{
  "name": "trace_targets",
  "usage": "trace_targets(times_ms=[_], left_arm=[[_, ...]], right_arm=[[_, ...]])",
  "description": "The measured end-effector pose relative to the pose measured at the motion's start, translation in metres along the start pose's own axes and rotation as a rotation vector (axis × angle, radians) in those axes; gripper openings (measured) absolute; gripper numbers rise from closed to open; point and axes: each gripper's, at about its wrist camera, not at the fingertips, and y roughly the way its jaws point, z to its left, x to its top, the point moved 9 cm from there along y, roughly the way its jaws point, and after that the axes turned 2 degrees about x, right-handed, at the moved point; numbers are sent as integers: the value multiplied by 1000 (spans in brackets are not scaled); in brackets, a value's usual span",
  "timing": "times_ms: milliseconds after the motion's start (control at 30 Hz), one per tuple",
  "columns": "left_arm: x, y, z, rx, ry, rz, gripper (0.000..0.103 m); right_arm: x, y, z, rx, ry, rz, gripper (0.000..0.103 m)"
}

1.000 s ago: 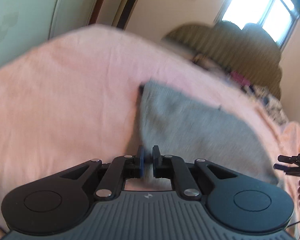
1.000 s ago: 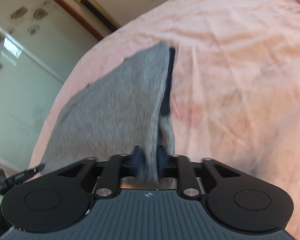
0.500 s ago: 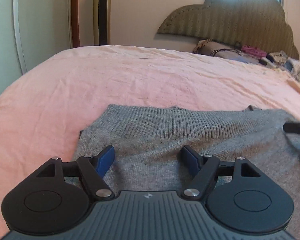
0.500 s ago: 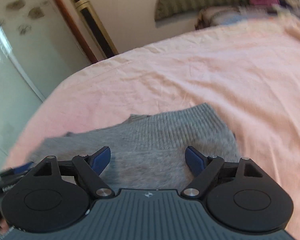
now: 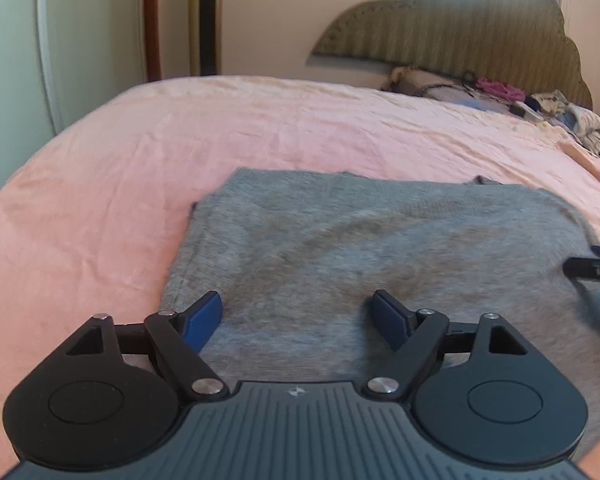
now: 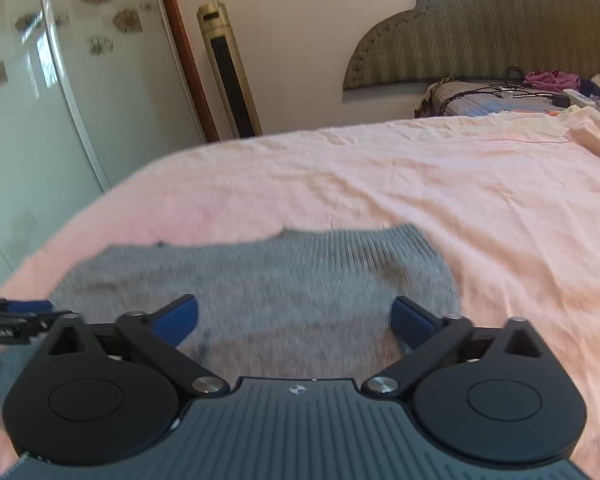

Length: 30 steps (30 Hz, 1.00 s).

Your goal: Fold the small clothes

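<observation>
A small grey knit garment [image 5: 380,248] lies flat on the pink bed sheet [image 5: 180,140], folded into a rough rectangle. My left gripper [image 5: 298,312] is open and empty just above its near left part. My right gripper [image 6: 296,316] is open and empty above the garment's near right part [image 6: 284,280]; its ribbed hem [image 6: 360,240] lies at the far edge. The right gripper's tip shows at the right edge of the left wrist view [image 5: 592,266]. The left gripper's tip shows at the left edge of the right wrist view [image 6: 16,314].
A padded headboard [image 5: 460,32] stands at the far end, with a pile of clothes and cables [image 6: 540,88] in front of it. A tall gold fan tower [image 6: 228,68] and a white wardrobe door [image 6: 60,100] stand to the left of the bed.
A second ago both grippers were shut, the right on the grey garment. They have opened, let it go on the sheet, and pulled back slightly.
</observation>
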Motion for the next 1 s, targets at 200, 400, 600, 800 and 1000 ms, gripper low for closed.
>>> trace_targets(times_ms=[200,400,600,800,1000], left_arm=[[-3,-17,10,45,-93,12,90],[-53,-113,28,-50,-442,-68,90],[-98,-134,36,-190,-786,-23,90],[-75,-92,50,-275,-1014,9,61],[-77,-61,44,-234,-1028,97,12]], right_arm=[[-7,8,8,-43,-84,4,103],[-8,-1,4,3,-23,-38,103],[-8,0,5,-6,-32,-35,103],[-8,-2,4,-1,-21,-44,103],[-8,-3,3,6,-11,-50,103]])
